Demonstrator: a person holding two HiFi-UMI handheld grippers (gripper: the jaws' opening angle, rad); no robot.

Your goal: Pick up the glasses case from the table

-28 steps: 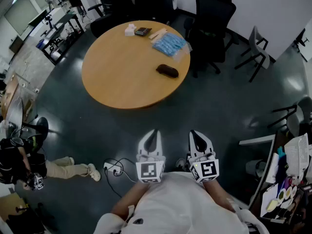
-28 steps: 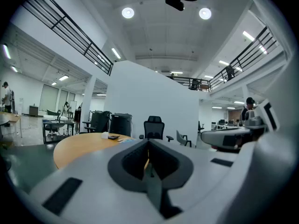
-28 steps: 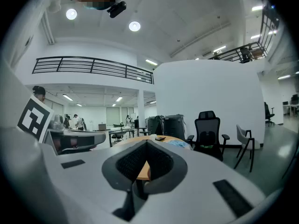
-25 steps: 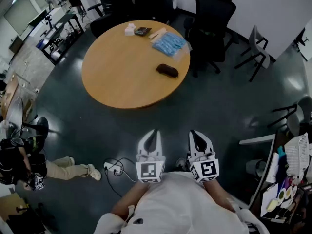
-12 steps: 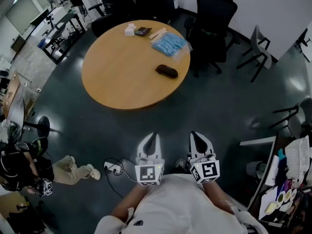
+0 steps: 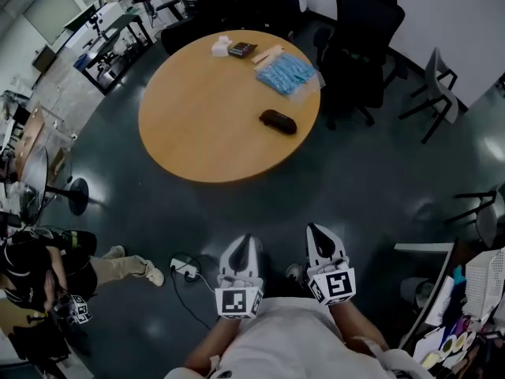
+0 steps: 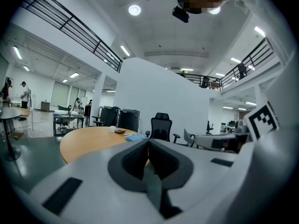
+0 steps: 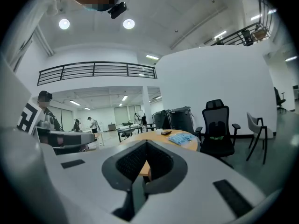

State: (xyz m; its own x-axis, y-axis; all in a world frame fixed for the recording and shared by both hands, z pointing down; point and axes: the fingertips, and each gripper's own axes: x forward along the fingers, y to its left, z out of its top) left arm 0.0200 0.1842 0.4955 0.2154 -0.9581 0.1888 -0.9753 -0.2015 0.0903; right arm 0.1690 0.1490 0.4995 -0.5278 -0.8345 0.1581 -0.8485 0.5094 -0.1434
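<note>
The dark oval glasses case (image 6: pixel 278 121) lies on the right part of the round wooden table (image 6: pixel 197 125), well ahead of me across dark floor. Both grippers are held low and close to my body, far short of the table. My left gripper (image 6: pixel 245 242) and right gripper (image 6: pixel 314 232) have their jaws together with nothing between them. In the right gripper view the case (image 8: pixel 166 132) is a small dark shape on the table (image 8: pixel 145 137) beyond the shut tips (image 8: pixel 145 142). The left gripper view shows the table (image 7: pixel 88 139) past its tips (image 7: pixel 148 141); its jaws hide the case.
A blue packet (image 6: pixel 287 74), a calculator (image 6: pixel 241 50) and a white box (image 6: pixel 220 46) sit at the table's far edge. Black office chairs (image 6: pixel 364 22) stand behind it, a grey chair (image 6: pixel 439 77) to the right. A power strip (image 6: pixel 183 269) with cable lies by my feet; a person (image 6: pixel 47 267) sits at left.
The table and case have shifted slightly right and nearer in the head view. Both grippers stayed shut and low. The seated person at left drew a leg in.
</note>
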